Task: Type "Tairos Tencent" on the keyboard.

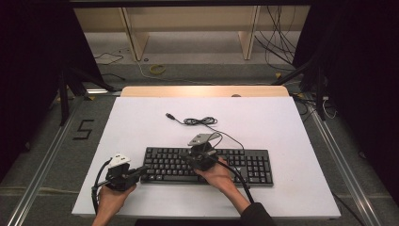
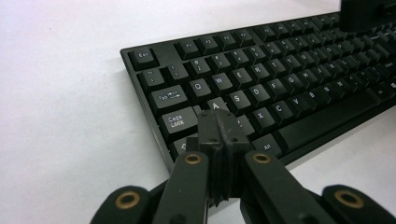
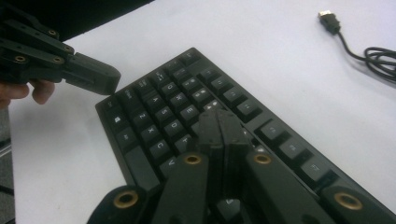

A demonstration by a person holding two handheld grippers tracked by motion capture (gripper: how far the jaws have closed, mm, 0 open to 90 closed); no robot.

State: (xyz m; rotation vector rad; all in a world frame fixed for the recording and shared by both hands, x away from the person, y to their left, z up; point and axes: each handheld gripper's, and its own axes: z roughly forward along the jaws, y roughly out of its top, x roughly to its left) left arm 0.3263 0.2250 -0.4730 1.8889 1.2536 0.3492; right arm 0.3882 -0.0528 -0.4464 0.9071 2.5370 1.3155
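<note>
The left gripper's (image 2: pixel 219 128) black fingers are pressed together with nothing between them, their blunt tips poised just over the lower left corner of the flat black plastic keyboard (image 2: pixel 261 88), near the Caps Lock and A keys. The right gripper's (image 3: pixel 222 128) fingers are likewise closed flat against each other and empty, hovering above the letter rows nearer the middle of the board. The keyboard lies across the near half of the white matte table (image 1: pixel 141 122), its long edge parallel to the person's side, with the left hand (image 1: pixel 110 197) at its left end and the right hand (image 1: pixel 221 176) over its centre. Its thin black cable (image 1: pixel 202 121) runs away to a loose coil and a bare USB plug lying well apart on the table. The key caps look smooth, slightly dished and closely packed, so a closed pair of fingers is wider than a single key: pressing down off-centre would likely catch two keys at once. The light plastic case could also skid on the smooth table if either gripper pushes sideways rather than straight down.
</note>
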